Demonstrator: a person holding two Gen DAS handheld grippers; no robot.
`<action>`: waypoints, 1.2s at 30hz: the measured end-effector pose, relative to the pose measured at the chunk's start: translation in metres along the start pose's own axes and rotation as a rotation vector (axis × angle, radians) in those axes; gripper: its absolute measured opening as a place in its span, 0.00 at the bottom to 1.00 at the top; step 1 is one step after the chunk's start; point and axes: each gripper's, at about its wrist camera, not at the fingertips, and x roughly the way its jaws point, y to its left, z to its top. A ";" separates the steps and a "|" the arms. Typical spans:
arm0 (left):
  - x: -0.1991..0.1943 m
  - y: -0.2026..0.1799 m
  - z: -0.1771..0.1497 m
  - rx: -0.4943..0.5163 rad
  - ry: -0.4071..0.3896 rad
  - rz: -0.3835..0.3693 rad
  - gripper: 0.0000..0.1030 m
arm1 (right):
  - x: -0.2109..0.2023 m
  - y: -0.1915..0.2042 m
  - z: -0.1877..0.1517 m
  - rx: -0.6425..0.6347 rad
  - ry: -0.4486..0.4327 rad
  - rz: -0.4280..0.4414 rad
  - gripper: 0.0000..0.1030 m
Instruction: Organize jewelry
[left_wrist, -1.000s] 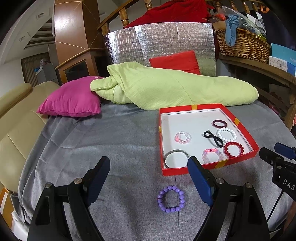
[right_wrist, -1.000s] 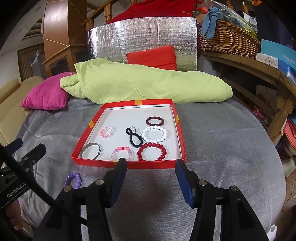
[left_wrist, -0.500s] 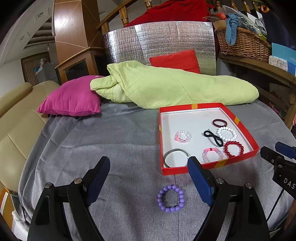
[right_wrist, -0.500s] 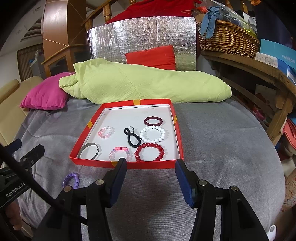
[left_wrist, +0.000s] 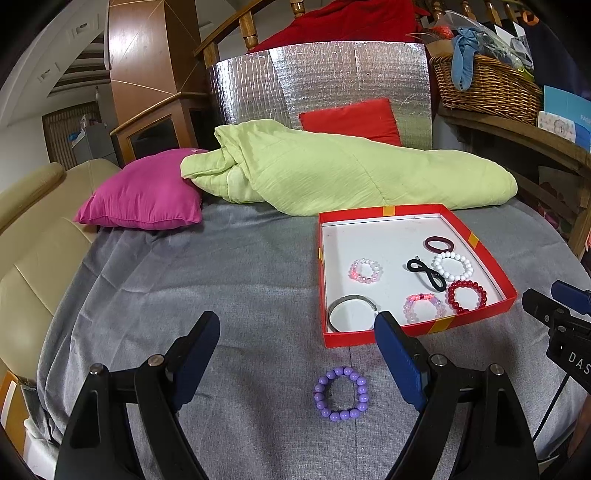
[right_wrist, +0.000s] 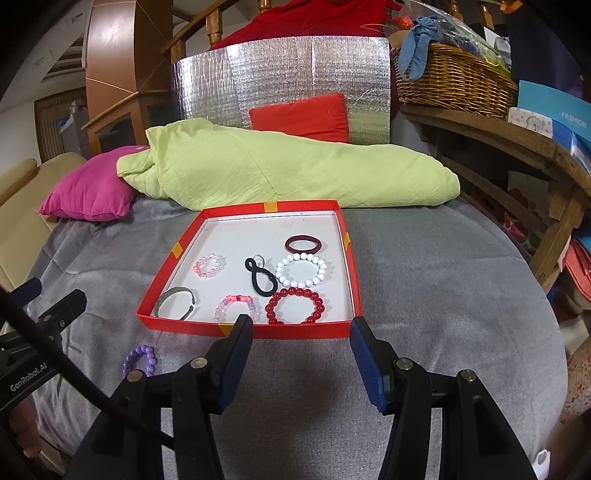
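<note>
A shallow red cardboard tray (right_wrist: 243, 329) holds seven bracelets and bands on a grey-covered bed (right_wrist: 424, 295), one purple bead bracelet (left_wrist: 341, 393) outside, both grippers' jaws apart and empty.

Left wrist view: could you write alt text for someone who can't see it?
A purple beaded bracelet lies on grey cloth just outside a shallow red cardboard box, between the open blue-padded fingers of the left gripper. Inside the box lie a red beaded bracelet, a white one, two pink ones, a metal bangle and hair ties.

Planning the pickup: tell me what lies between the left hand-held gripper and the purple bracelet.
Only bare grey cloth; left wrist view shows the purple bracelet lying between the open left hand-held gripper fingers.
</note>
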 end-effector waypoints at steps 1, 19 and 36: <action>0.000 0.000 0.000 -0.001 0.000 0.000 0.84 | 0.000 0.000 0.000 0.000 0.000 0.000 0.57; 0.000 -0.001 -0.001 0.002 0.004 -0.001 0.84 | -0.001 0.001 0.000 -0.006 -0.003 0.002 0.57; 0.006 0.013 0.002 -0.034 -0.002 -0.017 0.84 | -0.001 -0.003 0.005 0.028 -0.001 0.002 0.57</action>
